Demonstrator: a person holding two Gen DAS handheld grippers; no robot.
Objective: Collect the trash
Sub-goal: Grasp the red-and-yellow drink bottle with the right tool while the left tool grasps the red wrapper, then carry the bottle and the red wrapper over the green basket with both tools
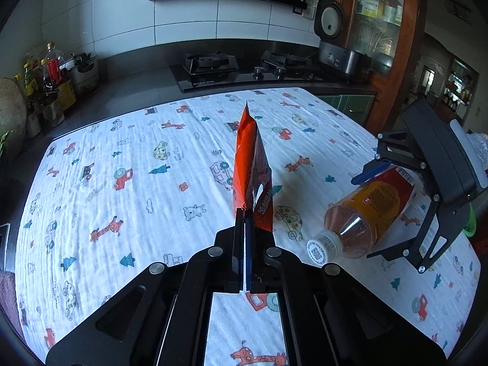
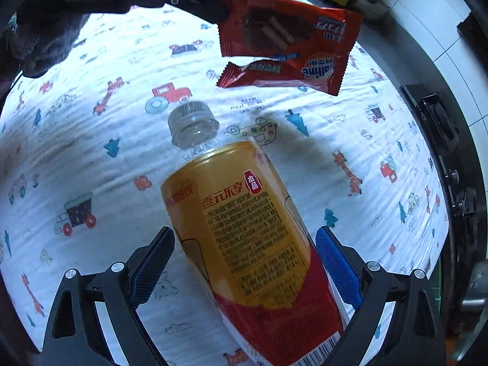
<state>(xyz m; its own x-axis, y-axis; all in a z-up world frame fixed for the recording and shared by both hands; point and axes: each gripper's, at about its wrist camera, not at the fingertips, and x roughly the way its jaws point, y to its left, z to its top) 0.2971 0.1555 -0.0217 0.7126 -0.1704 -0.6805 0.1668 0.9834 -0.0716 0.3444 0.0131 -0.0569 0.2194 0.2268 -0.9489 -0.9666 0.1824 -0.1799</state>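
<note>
In the left wrist view, the left gripper [image 1: 245, 213] is seen with its jaws pressed together on the lower edge of a red wrapper [image 1: 251, 164]; the wrapper is held edge-on and upright above a printed cloth [image 1: 122, 158], by which the table is covered; a shadow is cast on the cloth just right of the wrapper. To the right, a bottle [image 1: 363, 213] is shown tilted, its white cap [image 1: 323, 248] pointed toward the camera and lowest; the bottle's far end is flanked by the right gripper [image 1: 393, 210], whose blue-padded finger is seen at the upper side of the label. Beyond the cloth, a black hob [image 1: 244, 70] is set into a dark counter; a rice cooker [image 1: 338, 45] is placed at its right, and jars [image 1: 52, 73] are grouped at the left.

In the right wrist view, the bottle [image 2: 247, 238] is seen between the spread jaws of the right gripper [image 2: 244, 262]; a gap is left at the left pad, while contact at the right pad cannot be told; the cap [image 2: 193, 123] is pointed away, over the cloth [image 2: 91, 152]. The wrapper [image 2: 283, 42] is seen flat-on at the top, pinched at its left edge by the left gripper [image 2: 213, 9], clear of the cloth.
</note>
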